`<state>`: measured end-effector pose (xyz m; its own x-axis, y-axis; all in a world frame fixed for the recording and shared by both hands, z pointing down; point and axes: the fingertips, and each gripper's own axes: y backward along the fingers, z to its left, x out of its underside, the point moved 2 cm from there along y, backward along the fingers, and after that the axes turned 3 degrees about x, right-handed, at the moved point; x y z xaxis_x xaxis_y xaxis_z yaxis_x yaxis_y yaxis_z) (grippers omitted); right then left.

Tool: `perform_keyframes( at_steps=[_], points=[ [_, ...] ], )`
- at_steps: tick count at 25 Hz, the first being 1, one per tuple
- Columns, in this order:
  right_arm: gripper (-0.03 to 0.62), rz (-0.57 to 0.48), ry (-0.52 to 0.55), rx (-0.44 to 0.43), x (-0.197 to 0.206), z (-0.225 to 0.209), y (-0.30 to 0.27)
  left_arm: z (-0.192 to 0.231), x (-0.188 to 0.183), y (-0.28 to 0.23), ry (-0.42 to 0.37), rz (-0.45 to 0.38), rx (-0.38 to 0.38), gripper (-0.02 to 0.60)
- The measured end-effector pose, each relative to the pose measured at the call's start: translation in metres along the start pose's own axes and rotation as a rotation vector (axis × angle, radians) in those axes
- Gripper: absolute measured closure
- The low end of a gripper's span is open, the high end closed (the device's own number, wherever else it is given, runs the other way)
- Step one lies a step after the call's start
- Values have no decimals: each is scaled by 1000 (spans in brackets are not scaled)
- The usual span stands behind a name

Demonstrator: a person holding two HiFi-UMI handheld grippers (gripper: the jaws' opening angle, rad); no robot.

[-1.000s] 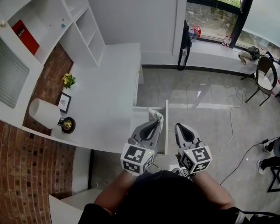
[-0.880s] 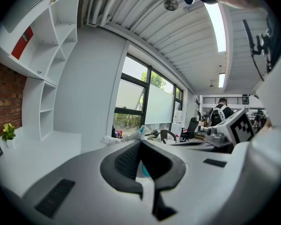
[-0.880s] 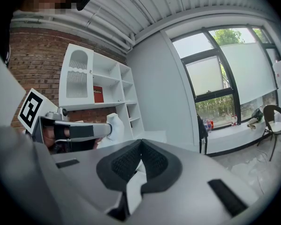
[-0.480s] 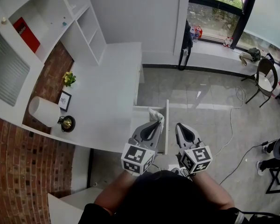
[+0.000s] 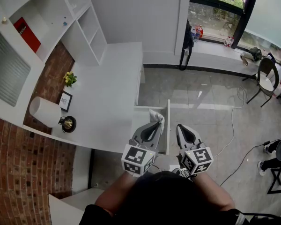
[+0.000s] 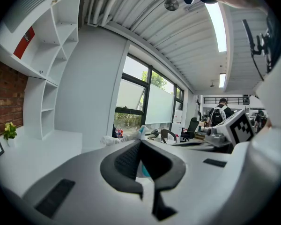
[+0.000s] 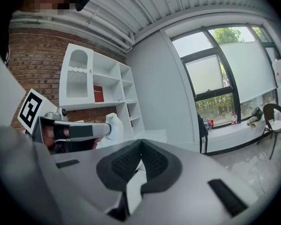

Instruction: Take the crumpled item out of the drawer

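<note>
1. The left gripper (image 5: pixel 155 123) is clamped tight on the crumpled item (image 5: pixel 156 115), a white wad with a touch of teal. The wad pokes out past the jaw tips, over the open drawer (image 5: pixel 167 134) near its front panel. How far it is lifted I cannot tell.
2. The right gripper (image 5: pixel 181 127) has its jaws together with nothing between them. It sits just beside the left one, outside the drawer front.
3. The item looks almost out, so the risk lies in carrying it away. Only a pinch of soft material seems caught, and a quick swing could let it slip from the pads back into the drawer or onto the floor (image 5: pixel 201 102).
4. A loose fold could snag on the drawer front if the gripper draws back low over it.
5. The grippers are close, so a sideways move could knock them together and jar the hold
</note>
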<state>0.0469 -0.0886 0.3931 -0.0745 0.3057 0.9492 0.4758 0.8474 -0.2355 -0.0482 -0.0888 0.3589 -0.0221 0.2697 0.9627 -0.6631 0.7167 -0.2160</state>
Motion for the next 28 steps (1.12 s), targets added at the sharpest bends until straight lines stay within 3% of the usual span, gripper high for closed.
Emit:
perform_keyframes(
  at_steps=[28],
  points=[
    [594, -3, -4, -8, 2, 19, 4, 2, 1, 17, -2, -5, 3, 569]
  ],
)
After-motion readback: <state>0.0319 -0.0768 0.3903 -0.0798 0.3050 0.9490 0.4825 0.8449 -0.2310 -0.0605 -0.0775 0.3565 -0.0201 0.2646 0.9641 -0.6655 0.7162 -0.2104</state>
